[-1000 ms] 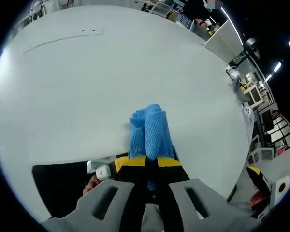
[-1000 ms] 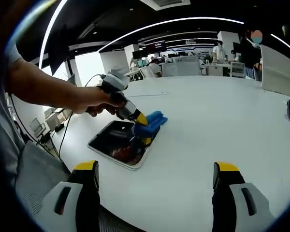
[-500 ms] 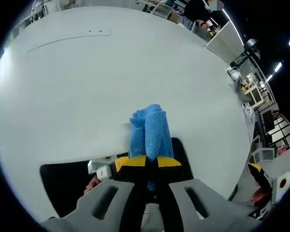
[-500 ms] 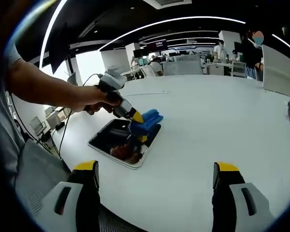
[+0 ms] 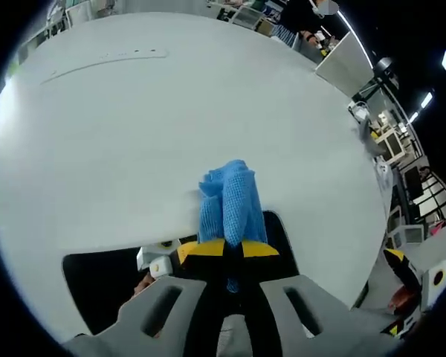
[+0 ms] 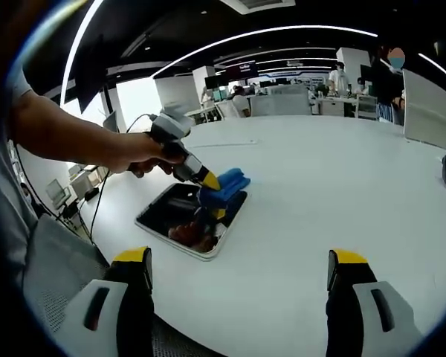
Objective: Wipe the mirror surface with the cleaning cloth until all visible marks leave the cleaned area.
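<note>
The flat rectangular mirror with a pale rim (image 6: 191, 222) is seen lying on the broad white table (image 6: 342, 186), its long axis running from the table's near edge toward the middle. The folded blue textured cleaning cloth (image 6: 224, 185) is clamped between the yellow-tipped jaws of the left gripper (image 6: 207, 181) and is held over the mirror's far end, at or just above the glass; whether contact is made cannot be told. From the cloth, the uncleaned length of the mirror lies back toward the person's hand (image 6: 140, 155), so the next stroke is judged to be a pull along that axis. The right gripper (image 6: 238, 279) is kept spread and empty, well apart from the mirror. No containers are seen on the table.
</note>
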The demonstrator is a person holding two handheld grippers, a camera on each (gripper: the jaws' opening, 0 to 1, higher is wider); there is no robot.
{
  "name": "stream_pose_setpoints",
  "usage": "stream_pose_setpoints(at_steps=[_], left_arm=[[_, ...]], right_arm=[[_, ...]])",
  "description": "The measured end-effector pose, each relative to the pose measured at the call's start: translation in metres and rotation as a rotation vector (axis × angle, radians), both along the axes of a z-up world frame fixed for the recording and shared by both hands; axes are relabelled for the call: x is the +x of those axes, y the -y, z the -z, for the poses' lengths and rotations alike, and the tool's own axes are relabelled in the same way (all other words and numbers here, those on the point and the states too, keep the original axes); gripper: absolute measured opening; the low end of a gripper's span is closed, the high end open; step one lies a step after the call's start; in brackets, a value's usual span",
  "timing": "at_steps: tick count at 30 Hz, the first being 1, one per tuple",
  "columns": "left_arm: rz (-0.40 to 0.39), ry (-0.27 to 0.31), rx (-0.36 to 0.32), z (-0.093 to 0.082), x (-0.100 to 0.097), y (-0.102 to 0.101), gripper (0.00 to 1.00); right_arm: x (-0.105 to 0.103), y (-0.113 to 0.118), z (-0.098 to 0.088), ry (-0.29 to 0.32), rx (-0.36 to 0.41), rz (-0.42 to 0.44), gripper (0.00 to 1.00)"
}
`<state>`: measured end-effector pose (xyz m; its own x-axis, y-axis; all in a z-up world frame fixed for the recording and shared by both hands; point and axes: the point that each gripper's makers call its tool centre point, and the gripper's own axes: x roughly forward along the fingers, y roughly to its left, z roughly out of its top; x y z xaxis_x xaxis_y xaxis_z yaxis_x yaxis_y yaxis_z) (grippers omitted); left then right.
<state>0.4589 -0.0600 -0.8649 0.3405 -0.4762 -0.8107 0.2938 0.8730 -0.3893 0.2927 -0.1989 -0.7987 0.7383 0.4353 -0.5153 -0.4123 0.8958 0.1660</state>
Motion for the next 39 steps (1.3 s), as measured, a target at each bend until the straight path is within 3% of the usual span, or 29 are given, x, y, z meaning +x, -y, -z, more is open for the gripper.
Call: stream_pose_setpoints(at_steps=[14, 39], left_arm=[[0.001, -0.012, -0.004, 0.000, -0.019, -0.004, 0.02], [0.044, 0.002, -0.049, 0.000, -0.079, -0.011, 0.02]], right_arm=[[0.000, -0.001, -0.001, 0.003, -0.001, -0.003, 0.97], [-0.001, -0.001, 0.000, 0.003, -0.014, -0.010, 0.96]])
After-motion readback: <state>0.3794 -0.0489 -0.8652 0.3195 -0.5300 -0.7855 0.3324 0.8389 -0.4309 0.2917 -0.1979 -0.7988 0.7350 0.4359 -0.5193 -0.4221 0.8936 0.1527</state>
